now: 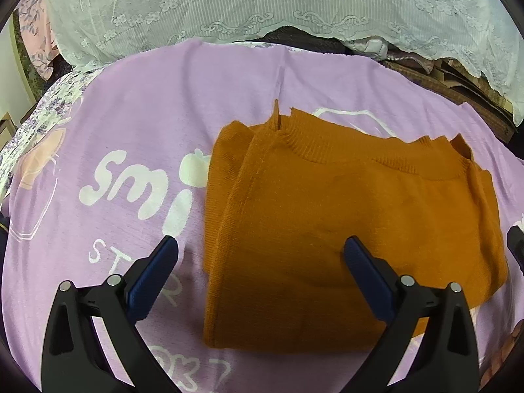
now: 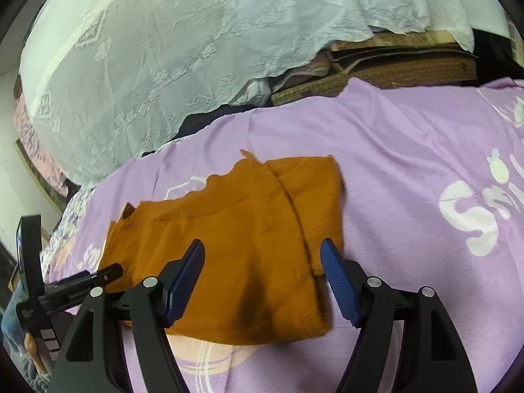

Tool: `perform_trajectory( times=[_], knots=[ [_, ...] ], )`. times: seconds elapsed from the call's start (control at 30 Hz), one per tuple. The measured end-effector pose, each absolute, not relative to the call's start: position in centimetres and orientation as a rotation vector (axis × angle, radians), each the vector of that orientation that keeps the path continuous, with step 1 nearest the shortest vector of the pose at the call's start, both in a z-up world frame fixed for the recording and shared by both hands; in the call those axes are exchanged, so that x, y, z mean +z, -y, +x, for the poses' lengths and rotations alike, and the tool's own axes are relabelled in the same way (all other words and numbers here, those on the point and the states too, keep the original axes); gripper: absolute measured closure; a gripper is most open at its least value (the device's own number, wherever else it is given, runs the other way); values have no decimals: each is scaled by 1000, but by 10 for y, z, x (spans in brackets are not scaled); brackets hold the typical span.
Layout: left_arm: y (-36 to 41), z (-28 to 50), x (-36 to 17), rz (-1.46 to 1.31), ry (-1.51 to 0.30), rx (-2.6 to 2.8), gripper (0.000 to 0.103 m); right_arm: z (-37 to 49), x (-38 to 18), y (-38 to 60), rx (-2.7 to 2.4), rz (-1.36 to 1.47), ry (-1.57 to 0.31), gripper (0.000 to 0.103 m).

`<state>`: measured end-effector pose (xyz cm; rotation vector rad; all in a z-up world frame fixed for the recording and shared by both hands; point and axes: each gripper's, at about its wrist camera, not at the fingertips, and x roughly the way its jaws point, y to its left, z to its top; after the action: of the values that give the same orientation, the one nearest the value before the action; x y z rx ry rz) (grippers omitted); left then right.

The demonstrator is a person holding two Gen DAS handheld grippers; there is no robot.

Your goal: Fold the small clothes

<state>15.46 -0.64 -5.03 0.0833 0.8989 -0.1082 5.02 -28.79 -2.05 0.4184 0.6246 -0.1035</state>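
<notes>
An orange knit sweater [image 1: 344,196] lies folded into a rough rectangle on a purple printed sheet [image 1: 163,98], its ribbed collar at the far edge. My left gripper [image 1: 262,245] is open and empty, hovering over the sweater's near left edge. The sweater also shows in the right wrist view [image 2: 235,229]. My right gripper [image 2: 262,252] is open and empty, hovering over the sweater's near right part. The left gripper's body [image 2: 65,291] shows at the left of the right wrist view.
A white lace cover [image 1: 262,6] drapes over piled things behind the sheet. Brown woven mats or boards [image 2: 393,68] lie under it at the back right. A floral bedspread [image 1: 49,111] shows at the left edge.
</notes>
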Motion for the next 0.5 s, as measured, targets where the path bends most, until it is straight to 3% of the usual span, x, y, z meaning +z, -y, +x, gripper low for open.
perform_trajectory(
  times=[0.5],
  knots=[
    [3, 182, -65, -60, -1022, -311, 4, 53, -21, 279, -93, 425, -618, 29]
  ],
)
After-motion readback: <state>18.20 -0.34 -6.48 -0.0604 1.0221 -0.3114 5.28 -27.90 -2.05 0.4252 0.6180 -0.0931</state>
